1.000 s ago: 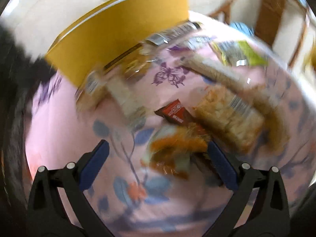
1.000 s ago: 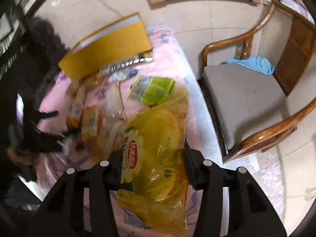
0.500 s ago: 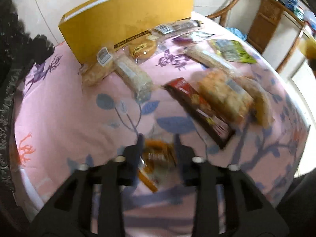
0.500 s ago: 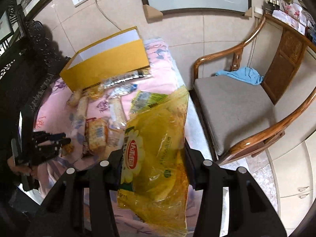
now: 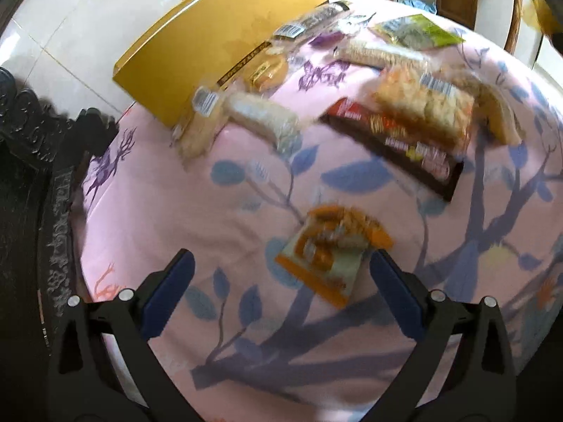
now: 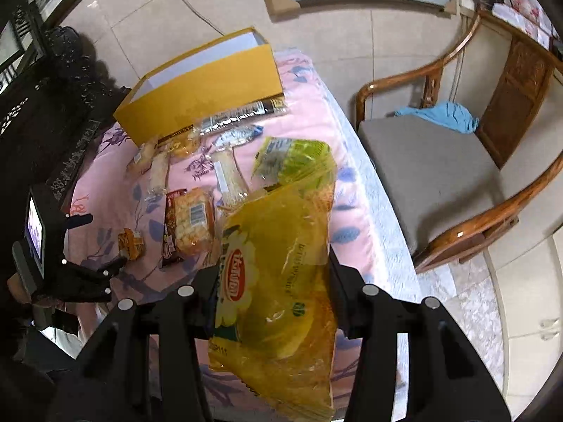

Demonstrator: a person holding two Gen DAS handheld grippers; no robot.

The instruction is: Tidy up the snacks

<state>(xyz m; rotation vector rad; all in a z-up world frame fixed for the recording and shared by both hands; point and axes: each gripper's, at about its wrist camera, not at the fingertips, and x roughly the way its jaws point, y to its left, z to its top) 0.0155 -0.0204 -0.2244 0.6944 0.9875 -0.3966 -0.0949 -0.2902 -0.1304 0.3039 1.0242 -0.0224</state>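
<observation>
Yellow box [image 6: 200,81], upper left of the right wrist view: open-topped, stiff card, the likely bin.

Yellow chip bag [image 6: 278,281], centre-bottom of that view, clamped in the right gripper [image 6: 272,302] across its middle. Judged light, air-filled, slick film, contents brittle; a seam grip would spare the chips.

Small orange snack packet [image 5: 332,249], centre of the left wrist view, lies flat on the pink cloth [image 5: 176,211]. Left gripper [image 5: 281,281] jaws opening wide, packet between them, untouched. Probably thin, crinkly; pinch an edge.
</observation>
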